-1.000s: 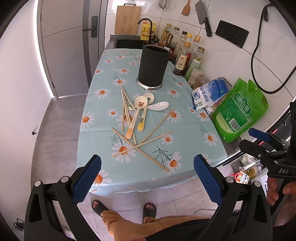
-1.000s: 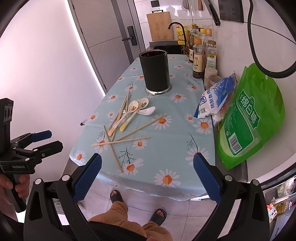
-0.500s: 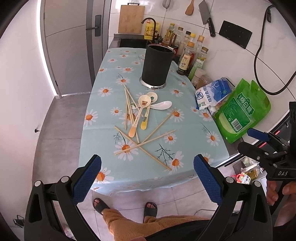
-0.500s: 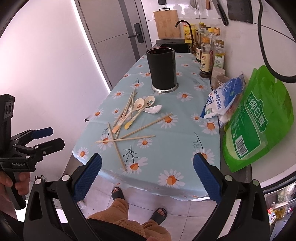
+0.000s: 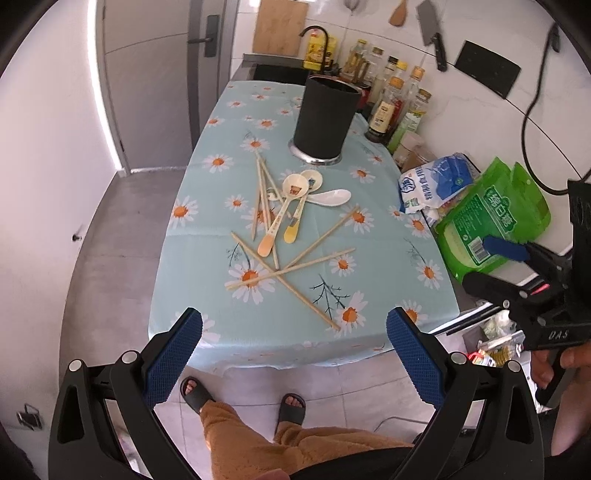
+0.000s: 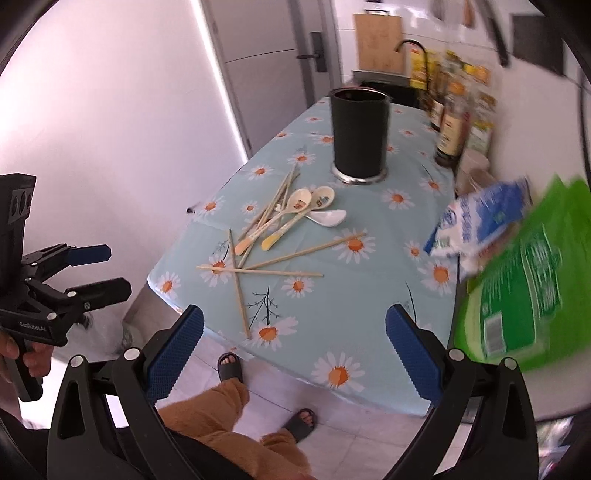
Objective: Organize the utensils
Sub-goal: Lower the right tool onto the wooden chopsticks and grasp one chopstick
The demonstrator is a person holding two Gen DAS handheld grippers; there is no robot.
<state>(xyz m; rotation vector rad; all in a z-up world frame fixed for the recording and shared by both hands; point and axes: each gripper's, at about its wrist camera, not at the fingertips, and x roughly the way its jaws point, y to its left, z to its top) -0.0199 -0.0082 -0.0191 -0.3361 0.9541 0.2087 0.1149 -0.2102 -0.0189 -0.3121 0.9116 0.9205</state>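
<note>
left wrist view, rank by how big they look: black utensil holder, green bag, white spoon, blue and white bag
1. green bag
2. black utensil holder, close to the green bag; it stands farther away, so unsure
3. blue and white bag
4. white spoon

White walls, grey door (image 5: 155,85), grey tiled floor (image 5: 110,236), wooden cutting board (image 5: 280,27) against wall.

Wood, cloth and plastic

Pale bare-wood chopsticks (image 5: 291,266) on a matt daisy-print tablecloth (image 5: 384,266) — glossy spoons (image 5: 295,188), a matt black holder (image 5: 325,118) on a shiny metal base — crinkled glossy green bag (image 5: 495,225).
</note>
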